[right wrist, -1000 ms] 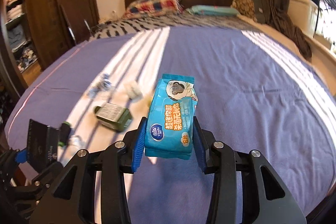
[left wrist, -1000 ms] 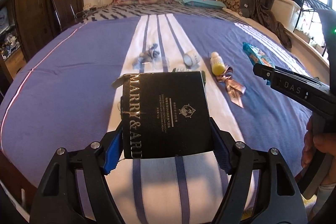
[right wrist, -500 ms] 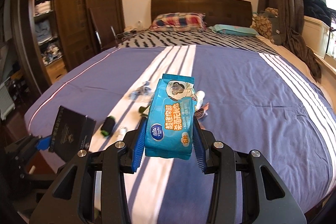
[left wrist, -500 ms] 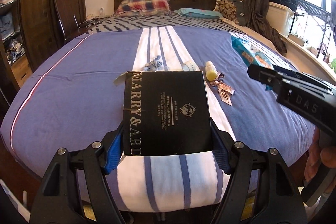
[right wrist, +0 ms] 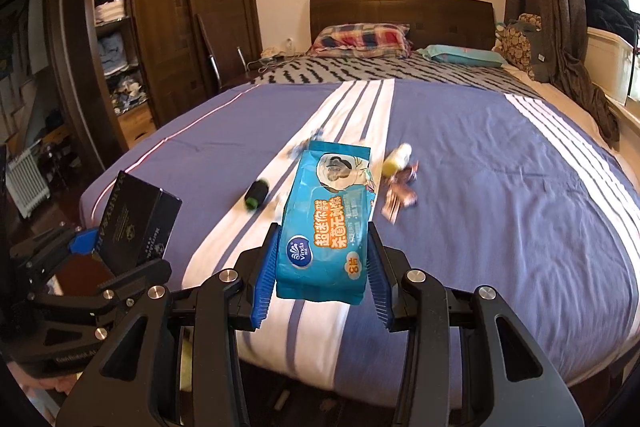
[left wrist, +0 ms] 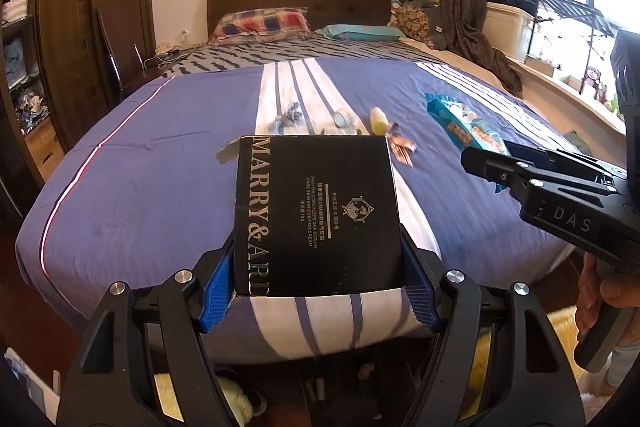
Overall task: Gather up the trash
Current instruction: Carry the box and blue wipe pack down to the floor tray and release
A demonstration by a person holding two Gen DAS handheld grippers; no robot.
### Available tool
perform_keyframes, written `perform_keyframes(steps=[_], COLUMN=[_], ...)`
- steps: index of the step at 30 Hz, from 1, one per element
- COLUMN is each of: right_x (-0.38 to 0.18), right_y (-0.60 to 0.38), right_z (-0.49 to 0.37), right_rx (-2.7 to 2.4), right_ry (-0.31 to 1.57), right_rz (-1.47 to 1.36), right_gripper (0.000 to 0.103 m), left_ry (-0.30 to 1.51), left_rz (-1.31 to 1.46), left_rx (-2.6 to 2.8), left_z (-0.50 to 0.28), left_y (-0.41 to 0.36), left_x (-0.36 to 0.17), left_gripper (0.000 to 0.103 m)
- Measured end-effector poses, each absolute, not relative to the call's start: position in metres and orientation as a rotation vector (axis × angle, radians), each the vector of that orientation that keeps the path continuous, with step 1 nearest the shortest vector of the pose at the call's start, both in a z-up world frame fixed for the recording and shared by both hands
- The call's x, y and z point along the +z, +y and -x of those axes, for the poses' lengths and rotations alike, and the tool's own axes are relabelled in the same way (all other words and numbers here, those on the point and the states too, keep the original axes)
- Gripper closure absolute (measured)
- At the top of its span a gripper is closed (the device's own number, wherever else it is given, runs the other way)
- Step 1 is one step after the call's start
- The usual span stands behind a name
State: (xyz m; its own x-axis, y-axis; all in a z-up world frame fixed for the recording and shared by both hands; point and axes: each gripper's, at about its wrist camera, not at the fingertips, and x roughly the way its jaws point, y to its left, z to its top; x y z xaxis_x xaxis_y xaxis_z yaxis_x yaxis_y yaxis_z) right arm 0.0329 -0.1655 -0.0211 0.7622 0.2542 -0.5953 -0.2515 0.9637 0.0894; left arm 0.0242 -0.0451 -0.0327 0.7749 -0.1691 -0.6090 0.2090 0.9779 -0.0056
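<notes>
The left claw (left wrist: 316,279) is closed on one black box (left wrist: 316,215), its blue pads pressed to the box's two side faces near the lower end, so most of the box stands free above the grip. The right claw (right wrist: 322,267) is likewise closed on one blue wipes pack (right wrist: 328,219), pinched only at its lower part. Both loads hang in the air beyond the foot edge of the bed (right wrist: 500,195), over the floor.

The likelier trouble, as I judge it, is the pack: it is soft and slick, held low, and a quick swing could let it fold over or slide out between the pads. The box is rigid but smooth-faced and gripped near one end, so a jolt could make it pivot and drop. No bin shows in either view, so I cannot tell where the two must be carried. The claws are also near each other and could knock together.

Still lying near the middle of the bed, on and beside the white stripe: one dark roll with a green end (right wrist: 256,194), one small yellow bottle (right wrist: 396,159), one ribbon-like wrapper (right wrist: 400,195) just beside the bottle, one crumpled bluish scrap (left wrist: 289,115) and one tape roll (left wrist: 342,116).
</notes>
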Motion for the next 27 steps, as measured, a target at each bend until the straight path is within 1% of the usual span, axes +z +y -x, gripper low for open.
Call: perform_keyframes(steps=[5, 13, 22, 27], right_x=[-0.040, -0.086, -0.159, -0.207], right_y=[-0.163, -0.168, -0.160, -0.152], right_z=[0.000, 0.036, 0.058, 0.058], right_rx=[0.279, 0.262, 0.244, 0.225], right_ry=[0.696, 0.826, 1.024, 1.153], right_rz=[-0.009, -0.087, -0.130, -0.114], right_gripper=[0.061, 0.061, 0.061, 0.061], left_ry=[0.695, 0.820, 0.995, 1.129], left_rz=[-0.079, -0.074, -0.055, -0.049], left_rx=[-0.255, -0.337, -0.367, -0.373], left_z=[-0.001, 0.019, 0.019, 0.016], left_y=[-0.043, -0.040, -0.038, -0.040], left_x=[-0.050, -0.102, -0.181, -0.233], left_gripper=[0.035, 0.035, 0.035, 0.035])
